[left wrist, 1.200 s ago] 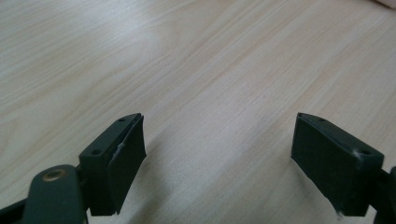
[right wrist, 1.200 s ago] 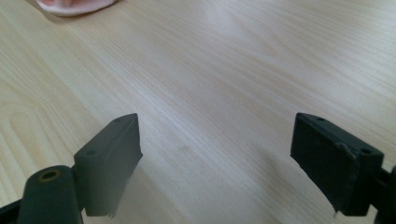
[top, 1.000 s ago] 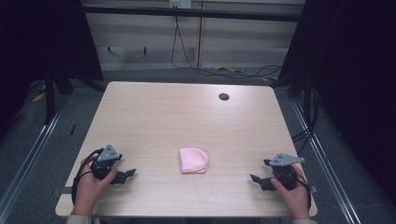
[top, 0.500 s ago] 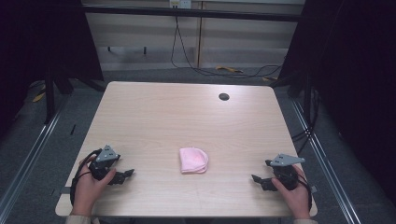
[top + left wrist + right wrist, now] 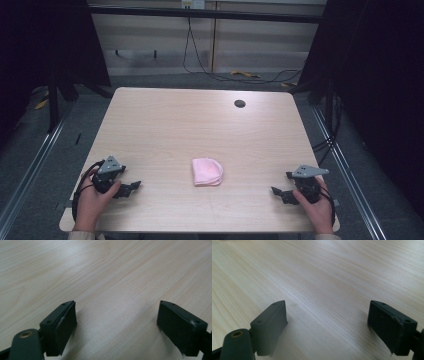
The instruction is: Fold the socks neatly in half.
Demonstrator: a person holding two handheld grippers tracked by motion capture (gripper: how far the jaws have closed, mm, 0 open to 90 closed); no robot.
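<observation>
Midway between the two hands, a folded pink cloth (image 5: 207, 171) lies flat on the bench (image 5: 200, 125). It looks light, soft and floppy; pinching a folded edge should lift it. Left hand-held gripper (image 5: 131, 187) and right hand-held gripper (image 5: 278, 192) both gape wide, empty.

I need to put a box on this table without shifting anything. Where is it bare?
The whole far half of the table is bare, bar the dark round hole near the far right. The near strip is crowded: left tool, pink cloth, right tool.
</observation>
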